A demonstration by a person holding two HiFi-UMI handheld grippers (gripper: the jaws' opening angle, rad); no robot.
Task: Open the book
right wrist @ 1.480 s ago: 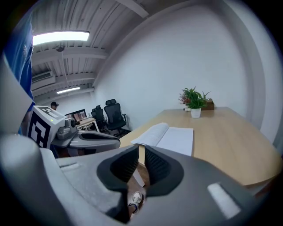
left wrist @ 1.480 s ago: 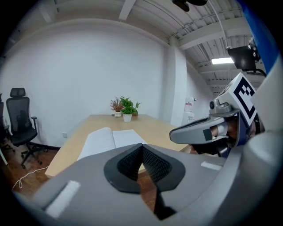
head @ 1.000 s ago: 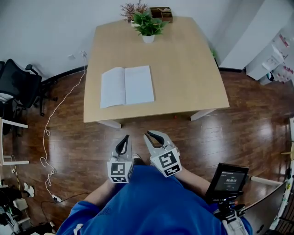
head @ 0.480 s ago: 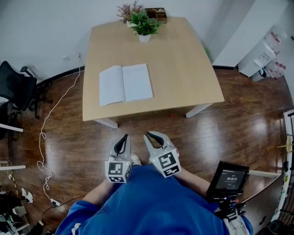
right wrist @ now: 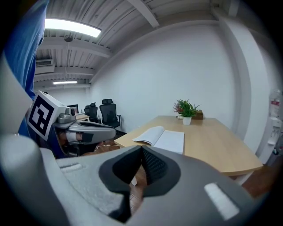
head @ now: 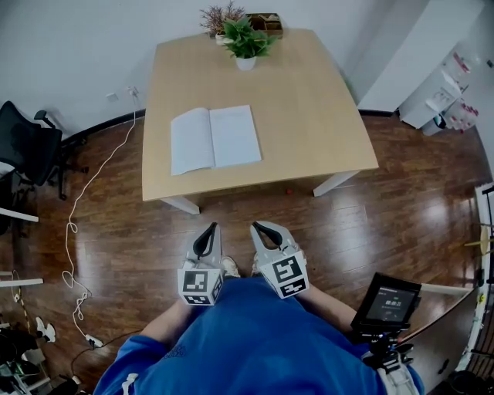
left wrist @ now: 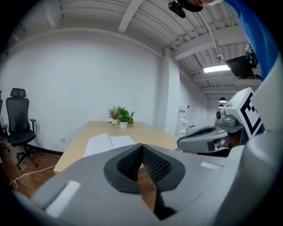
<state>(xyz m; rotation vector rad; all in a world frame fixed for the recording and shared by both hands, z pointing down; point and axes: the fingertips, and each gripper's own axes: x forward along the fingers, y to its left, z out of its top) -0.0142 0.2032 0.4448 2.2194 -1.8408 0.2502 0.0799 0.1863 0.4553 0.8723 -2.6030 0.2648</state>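
**Both tools at rest, book on the table.** We begin at the left gripper [head: 207, 236]. Its jaws are pressed together, ribbed faces meeting at the tip, and they hold nothing. The right gripper [head: 268, 231] is likewise closed and empty.

Both are held low against the person's blue top [head: 255, 339], side by side over the wood floor [head: 231, 220] and short of the table's near edge. We judge this a rest posture, since neither tool is near anything to work on.

The book [head: 214, 139] lies well apart from both grippers, on the left half of the table [head: 309, 116]. It is spread flat with two pale pages facing up, so we judge the task already met. A potted plant [head: 245, 42] stands at the far edge, clear of the pages, and a small screen [head: 388, 299] sits at the person's right.

We cannot read the print on the pages or on the screen. The hands gripping the tools are hidden beneath the tools and the blue top. A brown box [head: 266, 23] behind the plant is partly covered by leaves, and the office chair [head: 23, 143] is cut by the left border.
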